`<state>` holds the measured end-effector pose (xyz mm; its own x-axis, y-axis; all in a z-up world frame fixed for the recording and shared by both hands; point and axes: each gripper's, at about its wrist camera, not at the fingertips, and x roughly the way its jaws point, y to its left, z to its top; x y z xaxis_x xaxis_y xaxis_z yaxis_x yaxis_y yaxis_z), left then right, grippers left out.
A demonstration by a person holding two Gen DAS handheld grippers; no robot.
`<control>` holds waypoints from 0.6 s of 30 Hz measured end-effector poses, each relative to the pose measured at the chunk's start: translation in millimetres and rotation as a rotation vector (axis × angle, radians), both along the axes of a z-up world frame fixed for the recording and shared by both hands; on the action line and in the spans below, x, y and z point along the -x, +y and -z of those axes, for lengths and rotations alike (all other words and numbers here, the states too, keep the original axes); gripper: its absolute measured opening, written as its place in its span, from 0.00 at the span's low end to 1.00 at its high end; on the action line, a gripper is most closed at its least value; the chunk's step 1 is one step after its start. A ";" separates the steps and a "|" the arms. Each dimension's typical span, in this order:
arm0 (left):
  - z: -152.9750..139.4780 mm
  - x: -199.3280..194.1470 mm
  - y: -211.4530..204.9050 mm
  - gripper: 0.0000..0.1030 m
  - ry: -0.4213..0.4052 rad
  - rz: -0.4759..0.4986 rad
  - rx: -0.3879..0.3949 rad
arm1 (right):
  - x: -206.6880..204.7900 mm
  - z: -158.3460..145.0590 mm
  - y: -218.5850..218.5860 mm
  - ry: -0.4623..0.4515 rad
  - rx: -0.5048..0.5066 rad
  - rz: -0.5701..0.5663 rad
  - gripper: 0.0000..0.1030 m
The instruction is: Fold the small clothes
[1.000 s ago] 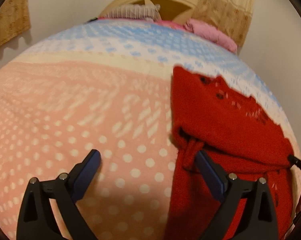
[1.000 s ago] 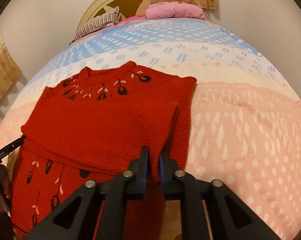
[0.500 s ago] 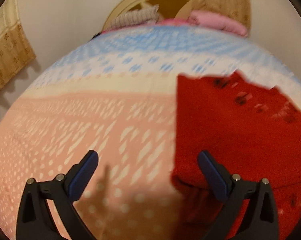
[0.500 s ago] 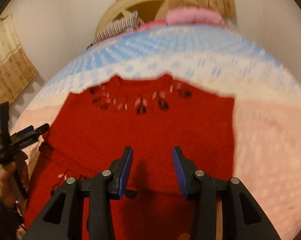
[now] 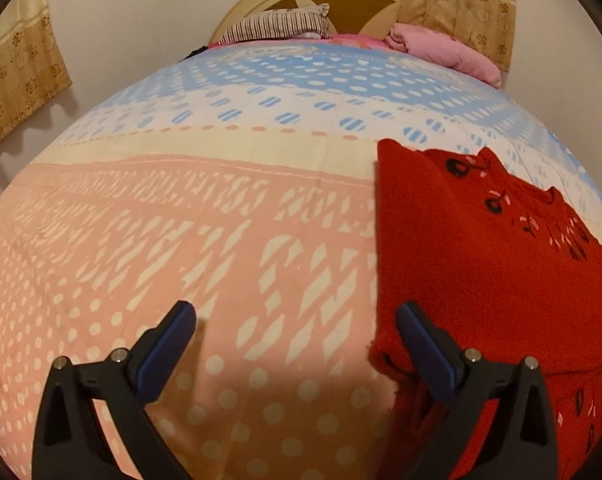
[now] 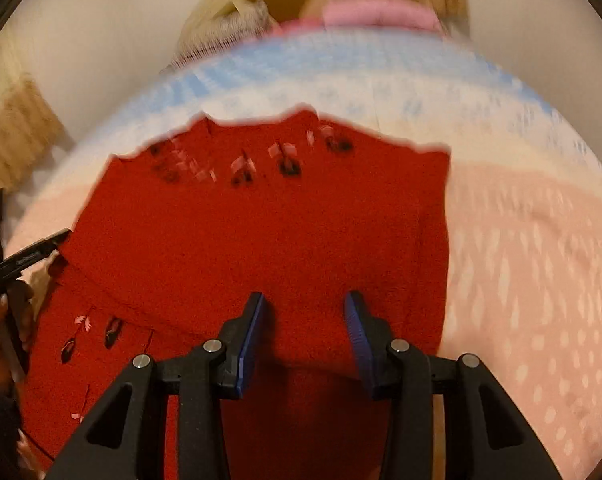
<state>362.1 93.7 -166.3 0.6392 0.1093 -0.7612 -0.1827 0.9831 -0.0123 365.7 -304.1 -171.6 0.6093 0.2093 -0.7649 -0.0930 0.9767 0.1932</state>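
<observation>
A fuzzy red knitted sweater (image 6: 261, 232) with small black-and-pink motifs lies partly folded on the bed's dotted pink, cream and blue cotton bedspread (image 5: 181, 220). The left hand-held gripper (image 5: 297, 344) gapes wide, empty, at the sweater's left edge. The right hand-held gripper (image 6: 305, 332) hovers partly spread above its near fold, gripping nothing; no writing is legible.

We see a red knitted sweater (image 5: 481, 264) with black and pink motifs on a bedspread (image 5: 221, 208) banded pink, cream and blue with pale dots and dashes; far off, a striped pillow (image 5: 279, 26), a pink pillow (image 5: 445, 50), and beige flowered curtains (image 5: 461, 0).
</observation>
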 end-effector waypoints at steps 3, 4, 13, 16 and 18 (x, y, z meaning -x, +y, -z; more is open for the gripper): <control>-4.0 9.0 -0.4 1.00 -0.026 0.016 0.015 | 4.7 -1.3 0.7 -0.012 0.009 0.005 0.41; -4.9 13.3 -1.7 1.00 -0.037 0.021 0.004 | 6.0 -0.6 1.8 -0.018 0.017 0.003 0.41; -9.8 29.4 -4.6 1.00 -0.077 0.042 -0.015 | 8.5 3.4 3.9 -0.036 0.026 0.009 0.42; -10.2 33.1 -7.0 1.00 -0.089 0.060 -0.023 | 8.9 5.6 2.4 -0.045 0.017 0.015 0.42; -10.3 33.6 -9.2 1.00 -0.091 0.067 -0.030 | 8.0 6.0 4.0 -0.045 0.027 0.014 0.43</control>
<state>328.5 84.4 -155.9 0.7120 0.0863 -0.6969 -0.1162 0.9932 0.0042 357.7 -300.1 -177.6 0.6462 0.1803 -0.7415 -0.0872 0.9828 0.1629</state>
